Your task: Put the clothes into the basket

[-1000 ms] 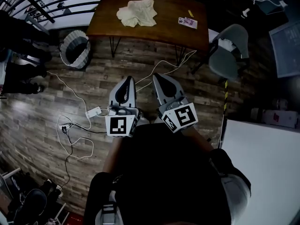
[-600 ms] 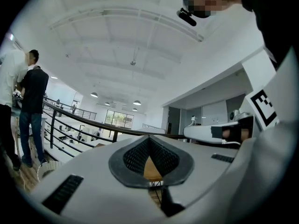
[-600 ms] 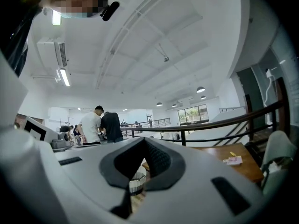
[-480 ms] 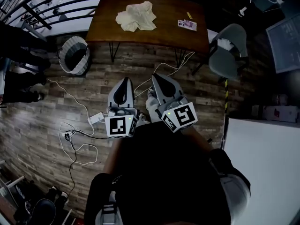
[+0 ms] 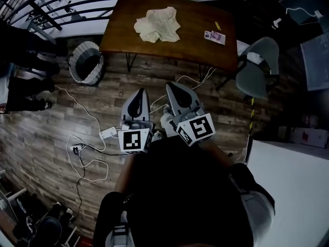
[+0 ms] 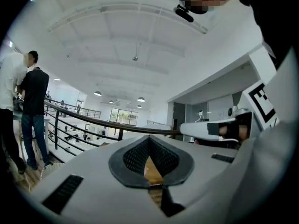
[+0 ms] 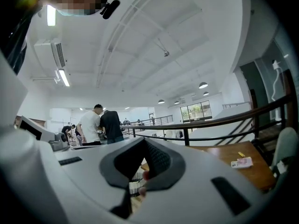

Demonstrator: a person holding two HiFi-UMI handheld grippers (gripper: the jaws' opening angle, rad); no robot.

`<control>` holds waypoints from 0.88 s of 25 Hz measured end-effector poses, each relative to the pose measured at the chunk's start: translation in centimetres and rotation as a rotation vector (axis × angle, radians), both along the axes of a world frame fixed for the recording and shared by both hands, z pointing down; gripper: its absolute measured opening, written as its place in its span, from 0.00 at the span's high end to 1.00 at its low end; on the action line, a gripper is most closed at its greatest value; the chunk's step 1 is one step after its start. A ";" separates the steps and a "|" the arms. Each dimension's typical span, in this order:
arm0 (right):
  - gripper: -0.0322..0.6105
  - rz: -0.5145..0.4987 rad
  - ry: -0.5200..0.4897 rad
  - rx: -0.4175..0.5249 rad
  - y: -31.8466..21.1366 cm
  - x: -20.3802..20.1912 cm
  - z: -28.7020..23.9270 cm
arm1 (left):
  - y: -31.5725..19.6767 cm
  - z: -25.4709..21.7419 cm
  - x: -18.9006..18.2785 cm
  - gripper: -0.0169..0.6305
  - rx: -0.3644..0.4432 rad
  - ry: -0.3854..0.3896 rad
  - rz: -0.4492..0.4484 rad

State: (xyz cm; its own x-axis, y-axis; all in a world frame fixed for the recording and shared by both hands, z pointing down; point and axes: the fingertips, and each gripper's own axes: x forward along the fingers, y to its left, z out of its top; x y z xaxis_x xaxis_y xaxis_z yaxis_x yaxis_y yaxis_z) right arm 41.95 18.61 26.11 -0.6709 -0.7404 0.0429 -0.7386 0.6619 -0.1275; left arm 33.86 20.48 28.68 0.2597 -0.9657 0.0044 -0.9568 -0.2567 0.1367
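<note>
Head view: clothes [image 5: 157,24] on bench [image 5: 200,14]; basket [image 5: 73,60] on floor nearby.
Left tongs [image 5: 139,92]: together, empty.
Right tongs [image 5: 173,86]: together, empty.

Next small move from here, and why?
Probably step closer to the table. The cream cloth lies crumpled on its top, well ahead of the left gripper and right gripper, which sit side by side near the person's body, jaws together and empty. The basket stands on the floor by the table's left end. The cloth looks out of reach from here.
</note>
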 end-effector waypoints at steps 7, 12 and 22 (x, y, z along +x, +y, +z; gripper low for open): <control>0.94 -0.037 -0.007 -0.013 -6.6 -0.1 -0.1 | -6.6 -1.2 0.3 0.96 0.016 -0.014 -0.020; 0.94 -0.056 -0.010 -0.018 -10.4 0.8 -0.1 | -10.3 -1.4 1.1 0.96 0.022 -0.020 -0.037; 0.94 -0.106 0.024 -0.039 -14.2 1.2 0.6 | -14.7 -1.7 3.7 0.95 0.009 -0.020 -0.002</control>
State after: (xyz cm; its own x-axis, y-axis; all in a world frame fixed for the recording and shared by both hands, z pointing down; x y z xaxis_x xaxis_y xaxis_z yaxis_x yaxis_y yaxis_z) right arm 43.18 4.40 26.69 -0.7437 -0.6627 0.0874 -0.6679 0.7313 -0.1382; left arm 37.51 5.76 26.99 0.2576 -0.9662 0.0004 -0.9598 -0.2558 0.1156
